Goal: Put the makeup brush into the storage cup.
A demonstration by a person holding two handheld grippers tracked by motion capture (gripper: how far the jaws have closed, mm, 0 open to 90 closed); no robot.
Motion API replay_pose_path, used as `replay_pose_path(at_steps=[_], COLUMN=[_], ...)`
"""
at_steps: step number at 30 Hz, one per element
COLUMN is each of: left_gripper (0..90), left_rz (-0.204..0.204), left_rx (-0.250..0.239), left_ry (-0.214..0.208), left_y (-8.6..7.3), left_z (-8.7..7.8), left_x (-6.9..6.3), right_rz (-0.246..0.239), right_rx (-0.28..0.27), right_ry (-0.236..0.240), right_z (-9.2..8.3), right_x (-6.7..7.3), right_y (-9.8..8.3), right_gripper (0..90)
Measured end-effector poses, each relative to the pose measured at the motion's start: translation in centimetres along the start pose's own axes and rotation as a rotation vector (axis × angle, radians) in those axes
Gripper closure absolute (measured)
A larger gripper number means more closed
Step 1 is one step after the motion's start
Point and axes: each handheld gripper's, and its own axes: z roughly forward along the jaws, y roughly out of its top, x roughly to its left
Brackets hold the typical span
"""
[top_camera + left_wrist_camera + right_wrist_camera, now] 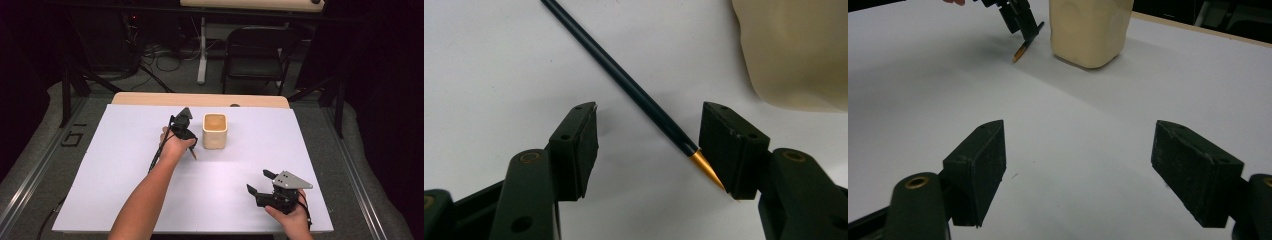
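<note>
- White table sheet (125,190) — work surface.
- Cream cup (215,131) stands upright, likely the pen's destination.
- Right gripper (260,182): jaws apart, empty, parked.
- Left gripper (649,132): jaws apart, straddling the dark pen (634,90) lying beside the cup — unclamped.

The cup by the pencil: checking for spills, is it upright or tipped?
Upright: the cup stands on its base on the table, open mouth facing up.

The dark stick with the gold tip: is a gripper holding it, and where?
Not gripped yet. The dark stick lies on the white table between the left gripper's open jaws; its gold tip is right by one jaw. The right gripper is open, holding nothing.
</note>
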Motion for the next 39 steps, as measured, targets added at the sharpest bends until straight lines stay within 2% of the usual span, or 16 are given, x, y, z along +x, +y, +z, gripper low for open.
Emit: replay_pose_path(at_steps=[17, 18, 29, 30, 39], left_gripper=[43.9, 43.9, 46.0, 46.0, 63.0], left_rz=[-0.01, 0.0, 0.001, 0.011, 0.027], left_rx=[0.028, 0.034, 0.047, 0.052, 0.077], left_ry=[-0.002, -0.001, 0.006, 0.011, 0.048], left_y=[0.1, 0.11, 0.14, 0.16, 0.26], left_z=[0.21, 0.29, 0.48, 0.43, 0.33], left_x=[0.1, 0.09, -0.07, 0.01, 0.23], right_rz=[0.002, 0.002, 0.003, 0.003, 0.002], right_rx=[-0.002, -0.004, -0.003, -0.003, -0.003], right_ry=[0.002, 0.002, 0.002, 0.002, 0.003], right_z=[0.02, 0.02, 0.0, 0.0, 0.02], right_x=[0.0, -0.01, 0.0, 0.0, -0.01], right_y=[0.0, 0.0, 0.01, 0.01, 0.0], right_gripper=[21.7, 21.7, 21.7, 21.7, 21.7])
